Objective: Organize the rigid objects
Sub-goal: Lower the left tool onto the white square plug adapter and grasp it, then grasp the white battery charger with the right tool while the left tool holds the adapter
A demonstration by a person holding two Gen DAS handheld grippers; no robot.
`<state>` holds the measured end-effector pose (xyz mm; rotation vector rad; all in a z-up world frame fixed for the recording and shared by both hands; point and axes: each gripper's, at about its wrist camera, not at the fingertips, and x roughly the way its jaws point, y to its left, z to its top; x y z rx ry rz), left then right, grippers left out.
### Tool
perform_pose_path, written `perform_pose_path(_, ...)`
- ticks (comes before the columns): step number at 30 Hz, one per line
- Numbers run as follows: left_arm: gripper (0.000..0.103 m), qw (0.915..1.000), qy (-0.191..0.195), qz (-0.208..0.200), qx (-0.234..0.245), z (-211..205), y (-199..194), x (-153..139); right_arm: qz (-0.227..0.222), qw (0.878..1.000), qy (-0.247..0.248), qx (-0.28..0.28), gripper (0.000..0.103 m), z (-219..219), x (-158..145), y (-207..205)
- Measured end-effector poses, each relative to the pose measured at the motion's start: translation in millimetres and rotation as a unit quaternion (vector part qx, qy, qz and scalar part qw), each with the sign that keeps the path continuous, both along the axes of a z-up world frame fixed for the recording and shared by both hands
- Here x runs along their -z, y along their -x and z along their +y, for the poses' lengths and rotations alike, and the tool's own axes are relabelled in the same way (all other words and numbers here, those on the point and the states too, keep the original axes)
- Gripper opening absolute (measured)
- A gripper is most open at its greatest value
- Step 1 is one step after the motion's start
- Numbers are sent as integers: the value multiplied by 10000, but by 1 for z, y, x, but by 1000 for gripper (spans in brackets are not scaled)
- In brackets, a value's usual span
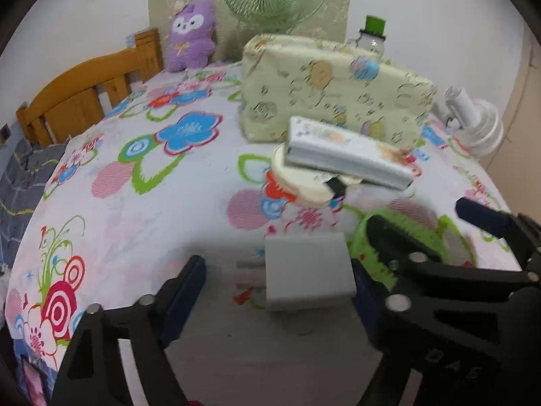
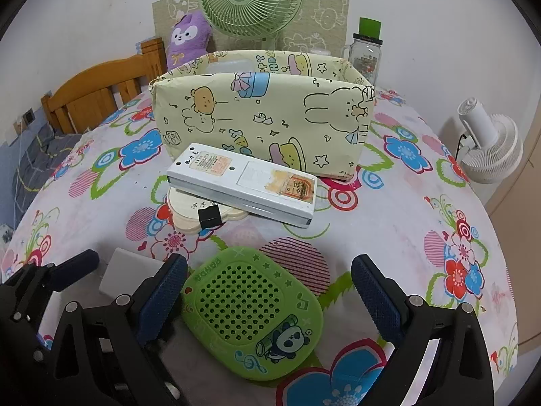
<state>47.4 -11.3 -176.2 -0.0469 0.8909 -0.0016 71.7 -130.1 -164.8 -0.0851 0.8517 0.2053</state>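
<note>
**A:** Start at the right gripper [image 2: 268, 299]. What's between its fingers?

**B:** They stand wide apart, straddling the near-left part of the green panda speaker [image 2: 252, 314], which lies flat on the flowered bedsheet [image 2: 405, 223]. The left finger sits just beside its edge; the right one is well clear.

**A:** And the left gripper [image 1: 277, 291]?

**B:** Also spread, with the small white block [image 1: 309, 270] between the pads, nothing clamped (that view is blurred, so whether anything touches is unclear).

**A:** How will the speaker handle?

**B:** I'd guess light and stiff inside a soft, grippy silicone skin. Its flat lie leaves little to pinch, so take it across the narrow sides, low on the rim.

**A:** Beyond that?

**B:** The white rectangular device [image 2: 243, 182] rests tilted on a cream round case [image 2: 189, 213], just before the cartoon-print storage box [image 2: 263, 118]. Hard plastic, probably slippery; grip across its width.
</note>
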Motion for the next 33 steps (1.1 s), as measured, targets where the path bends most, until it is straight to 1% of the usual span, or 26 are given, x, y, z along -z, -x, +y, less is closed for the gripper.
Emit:
perform_pose_path(2, 82, 9998, -172, -40, -2, -4, -1, 1, 18, 10000, 20, -35, 99, 3, 2, -1)
perform_pose_path(6, 80, 9998, -159, -82, 62, -9, -4, 2, 58, 10000, -44, -42, 99, 4, 4, -4)
perform_pose_path(7, 78, 9998, -149, -87, 70, -9, -5, 2, 51, 10000, -16, -32, 99, 4, 4, -6)
perform_pose_path(9, 63, 9997, -119, -106, 172, -11, -6, 0, 48, 10000, 8, -1, 99, 4, 4, -9)
perform_pose_path(12, 63, 9996, -69, -45, 269, -11, -12, -2, 85, 10000, -1, 17, 99, 5, 4, -16)
perform_pose_path(18, 63, 9997, -45, -20, 226, -6, -25, -5, 51, 9999, 81, -82, 99, 12, 0, -30)
perform_pose_path(25, 63, 9998, -45, -42, 167, -1, -38, -9, 50, 9997, 35, -253, 99, 18, -5, -47)
perform_pose_path(30, 63, 9997, 10, -13, 224, -1, -46, -11, 207, 9987, -94, -447, 99, 18, -2, -63)
perform_pose_path(33, 63, 9997, -70, -40, 223, -2, -51, -13, 287, 9984, -157, -459, 99, 15, -1, -71)
